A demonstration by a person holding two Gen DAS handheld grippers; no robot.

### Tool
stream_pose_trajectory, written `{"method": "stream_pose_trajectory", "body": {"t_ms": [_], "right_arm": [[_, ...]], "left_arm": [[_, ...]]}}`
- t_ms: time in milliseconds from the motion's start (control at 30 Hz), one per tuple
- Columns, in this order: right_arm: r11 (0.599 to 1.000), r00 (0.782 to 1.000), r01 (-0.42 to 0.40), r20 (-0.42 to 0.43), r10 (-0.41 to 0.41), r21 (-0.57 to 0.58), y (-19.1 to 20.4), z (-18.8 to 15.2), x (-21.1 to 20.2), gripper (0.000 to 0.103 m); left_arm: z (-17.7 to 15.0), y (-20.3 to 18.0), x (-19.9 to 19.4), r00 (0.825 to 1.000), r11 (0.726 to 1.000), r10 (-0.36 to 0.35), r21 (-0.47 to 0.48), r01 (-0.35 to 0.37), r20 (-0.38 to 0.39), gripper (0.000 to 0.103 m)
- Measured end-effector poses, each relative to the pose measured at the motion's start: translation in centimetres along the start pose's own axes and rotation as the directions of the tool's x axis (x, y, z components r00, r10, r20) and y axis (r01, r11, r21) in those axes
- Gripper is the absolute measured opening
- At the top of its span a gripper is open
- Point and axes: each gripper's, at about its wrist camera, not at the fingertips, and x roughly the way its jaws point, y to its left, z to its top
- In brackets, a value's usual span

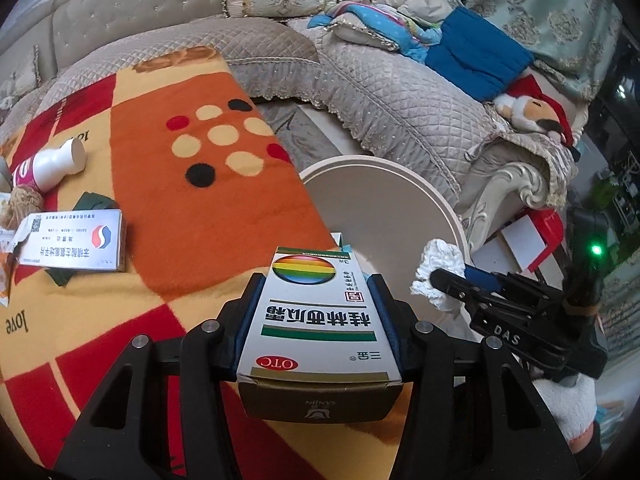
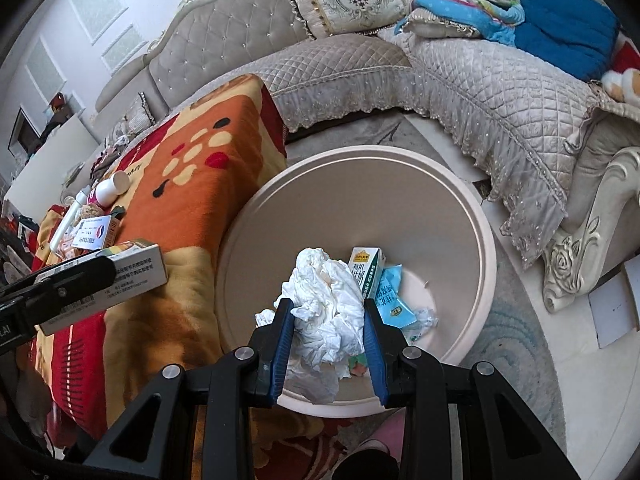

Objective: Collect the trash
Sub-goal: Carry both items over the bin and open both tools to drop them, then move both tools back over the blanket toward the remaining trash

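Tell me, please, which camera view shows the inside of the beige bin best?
The right wrist view: it looks down into the beige bin, showing a milk carton and wrappers on its floor, beneath the crumpled tissue in the right tool. The left wrist view shows only the bin's wall and rim, no contents.

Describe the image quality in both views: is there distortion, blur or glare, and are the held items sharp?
Left wrist view: strong fisheye bending with dark corners; the medicine box in the left gripper is sharp, daylight soft, no glare. Right wrist view: same curvature, the basin rim bows; the crumpled tissue in the right gripper is bright but keeps its folds.
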Motion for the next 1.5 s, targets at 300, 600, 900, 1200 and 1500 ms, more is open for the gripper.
{"method": "stream_pose_trajectory", "body": {"t_ms": [300,600,900,1200,1500], "right_arm": [[1.000,1.000,-0.012,0.002,0.012,0.010,-0.1,-0.1,-0.1,0.032],[0.999,1.000,0.009,-0.016,-0.009,0.051,-1.2,0.3,0.7,0.034],[0.992,1.000,0.004,-0.014,-0.002,0.128,-2.8,0.5,1.4,0.055],[0.994,1.000,0.022,-0.012,-0.021,0.106,-2.1,0.3,1.1,0.055],[0.997,0.999,0.050,-0.004,-0.050,0.058,-0.2,-0.1,0.4,0.055]], "left_arm": [[0.8,-1.3,-0.6,0.997,0.998,-0.068,0.008,0.068,0.024,0.049],[3.4,-2.2,2.8,0.989,0.988,-0.149,-0.035,0.150,0.017,0.050],[3.4,-1.6,3.1,0.981,0.979,-0.190,-0.076,0.191,0.024,0.069],[2.4,-0.4,2.0,0.994,0.991,-0.109,-0.077,0.111,0.030,0.069],[0.7,0.9,0.4,0.997,0.997,-0.042,-0.055,0.046,0.060,0.069]]}}
